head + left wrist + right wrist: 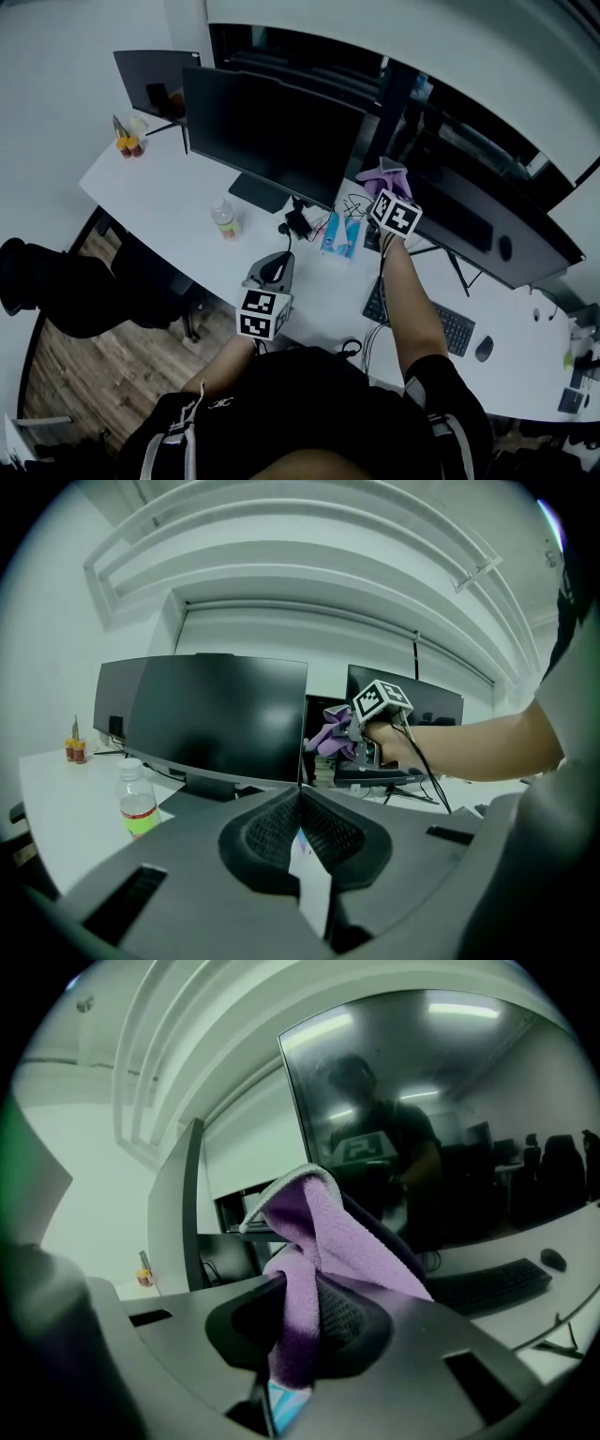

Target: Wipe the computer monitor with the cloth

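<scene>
Your right gripper [302,1290] has its jaws pinched down on the purple cloth [330,1230]. A good flap of it sticks out past the tips, so the grip looks fine. The cloth is up in the air right in front of the dark monitor [450,1119] on your right side. It's close, but I can't tell if it's actually touching the glass. From the head view it looks to be near that screen's left end, up above the desk [159,192].

Your left gripper [300,797] is closed with nothing in it. It's parked low over the desk near you, pointing at the other monitor [220,714]. It's out of the way there, so no complaints.

My take on the wipe itself:
- Lead with the loose flap, not the jaw tips, so only fabric meets the screen.
- Tilt the gripper so the flap lies flat instead of bunched.
- Go light, since that screen is on a stand and will probably rock if you lean in.
- Long overlapping sideways passes from the top down beat scrubbing one spot.
- Mind the cables [352,204] and the blue packet [341,234] under your arm when you reach the bottom edge.
- Watch the bottle [225,221] too if you swing left.
</scene>
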Demonstrator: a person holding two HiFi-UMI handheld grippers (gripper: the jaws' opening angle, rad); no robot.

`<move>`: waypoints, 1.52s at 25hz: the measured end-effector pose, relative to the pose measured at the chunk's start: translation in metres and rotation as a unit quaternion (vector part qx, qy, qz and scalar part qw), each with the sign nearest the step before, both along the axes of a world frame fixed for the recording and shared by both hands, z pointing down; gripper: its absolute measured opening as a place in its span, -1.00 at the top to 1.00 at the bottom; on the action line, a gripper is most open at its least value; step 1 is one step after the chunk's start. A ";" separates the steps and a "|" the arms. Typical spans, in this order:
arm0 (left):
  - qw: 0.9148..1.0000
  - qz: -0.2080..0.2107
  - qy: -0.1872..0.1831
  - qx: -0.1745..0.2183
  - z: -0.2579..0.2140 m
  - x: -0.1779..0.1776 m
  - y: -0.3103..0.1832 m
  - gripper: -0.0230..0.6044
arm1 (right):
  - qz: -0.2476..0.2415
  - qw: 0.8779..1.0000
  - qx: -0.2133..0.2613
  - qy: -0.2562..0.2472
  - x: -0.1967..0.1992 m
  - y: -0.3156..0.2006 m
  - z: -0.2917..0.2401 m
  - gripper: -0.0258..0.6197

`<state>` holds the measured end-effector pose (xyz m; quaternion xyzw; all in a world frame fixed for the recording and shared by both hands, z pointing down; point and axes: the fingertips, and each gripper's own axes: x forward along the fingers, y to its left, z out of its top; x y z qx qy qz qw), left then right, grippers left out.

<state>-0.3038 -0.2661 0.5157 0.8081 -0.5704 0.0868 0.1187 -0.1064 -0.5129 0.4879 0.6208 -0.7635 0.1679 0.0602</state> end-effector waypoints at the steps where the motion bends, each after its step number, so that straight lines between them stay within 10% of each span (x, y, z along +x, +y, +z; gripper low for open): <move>1: 1.000 0.001 -0.001 -0.001 0.000 0.000 -0.001 0.88 | -0.002 1.000 -0.003 -0.001 -0.001 -0.001 0.004 0.69; 38: 0.999 0.019 -0.018 -0.044 0.027 0.019 0.006 0.88 | -0.044 0.985 -0.158 -0.061 0.029 0.012 0.163 0.69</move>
